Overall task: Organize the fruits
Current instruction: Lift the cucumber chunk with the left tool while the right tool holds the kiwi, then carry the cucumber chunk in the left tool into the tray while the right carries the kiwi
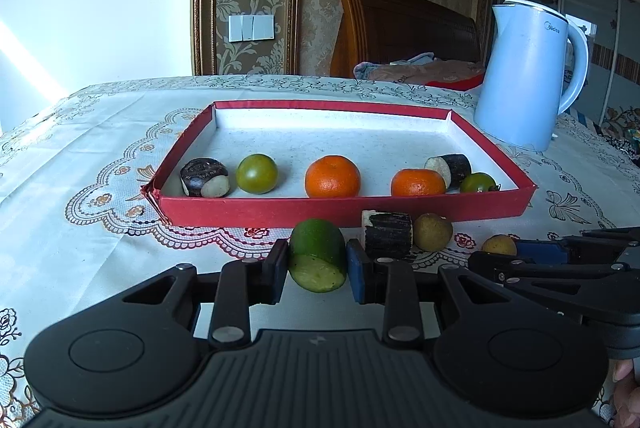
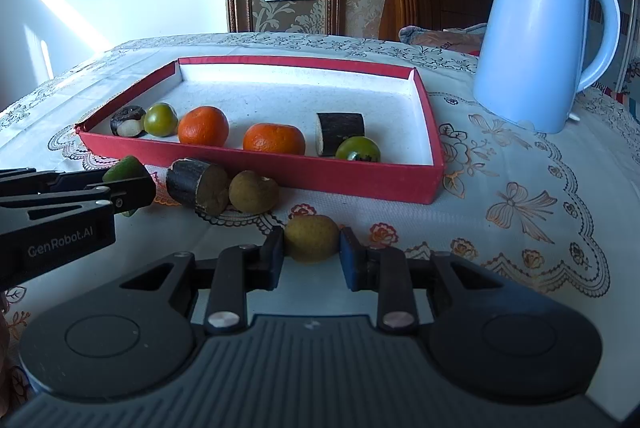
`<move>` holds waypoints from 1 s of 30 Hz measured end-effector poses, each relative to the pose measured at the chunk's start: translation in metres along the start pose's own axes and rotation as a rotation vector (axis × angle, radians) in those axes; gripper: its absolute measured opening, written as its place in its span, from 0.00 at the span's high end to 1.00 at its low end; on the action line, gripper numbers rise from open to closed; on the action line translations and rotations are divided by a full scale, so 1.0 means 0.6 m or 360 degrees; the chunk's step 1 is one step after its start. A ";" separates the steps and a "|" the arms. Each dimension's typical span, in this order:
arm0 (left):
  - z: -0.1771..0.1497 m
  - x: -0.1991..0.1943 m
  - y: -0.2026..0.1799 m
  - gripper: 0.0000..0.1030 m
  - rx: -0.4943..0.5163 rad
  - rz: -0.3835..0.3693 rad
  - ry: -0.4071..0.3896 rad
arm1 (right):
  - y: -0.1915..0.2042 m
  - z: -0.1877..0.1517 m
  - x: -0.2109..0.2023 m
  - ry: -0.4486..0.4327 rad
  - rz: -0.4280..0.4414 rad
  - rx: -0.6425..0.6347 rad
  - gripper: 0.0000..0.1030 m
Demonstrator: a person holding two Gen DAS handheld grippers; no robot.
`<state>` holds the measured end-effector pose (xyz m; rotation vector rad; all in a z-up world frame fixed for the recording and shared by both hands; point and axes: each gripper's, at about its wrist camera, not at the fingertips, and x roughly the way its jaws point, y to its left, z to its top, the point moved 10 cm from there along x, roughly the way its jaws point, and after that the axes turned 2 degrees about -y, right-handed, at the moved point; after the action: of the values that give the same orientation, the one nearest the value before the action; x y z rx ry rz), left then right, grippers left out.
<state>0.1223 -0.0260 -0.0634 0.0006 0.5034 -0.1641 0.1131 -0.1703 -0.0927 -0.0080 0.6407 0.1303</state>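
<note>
six pieces already lie in the red tray (image 1: 344, 206) along its near wall: a dark chunk (image 1: 204, 177), a green fruit (image 1: 256, 173), two oranges (image 1: 332, 176) (image 1: 418, 183), another dark chunk (image 1: 450, 169) and a small green fruit (image 1: 477, 183). four pieces are left on the cloth (image 1: 100, 164) just in front of the tray. the left gripper (image 1: 318, 260) is closed on a cut lime (image 1: 317, 254), pads against both its sides. the right gripper (image 2: 312, 248) is closed on a brown fruit (image 2: 312, 238), low over the cloth. between them, untouched, sit a dark log (image 2: 196, 186) and a second brown fruit (image 2: 253, 191), touching each other. so the job looks over half done: two pieces are in hand and two are yet to pick up. a blue kettle (image 2: 536, 40) stands right of the tray.
</note>
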 end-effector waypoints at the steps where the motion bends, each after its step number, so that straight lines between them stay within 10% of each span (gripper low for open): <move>1: 0.000 0.000 0.000 0.70 -0.0001 0.0001 0.0000 | 0.000 0.000 0.000 0.0000 0.0000 0.0001 0.73; 30: -0.001 0.001 0.013 0.70 -0.0047 0.0044 0.0015 | -0.003 0.002 -0.009 -0.0055 -0.0005 0.0018 0.73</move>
<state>0.1237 -0.0181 -0.0644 -0.0204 0.5147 -0.1294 0.1098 -0.1726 -0.0884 0.0039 0.6066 0.1235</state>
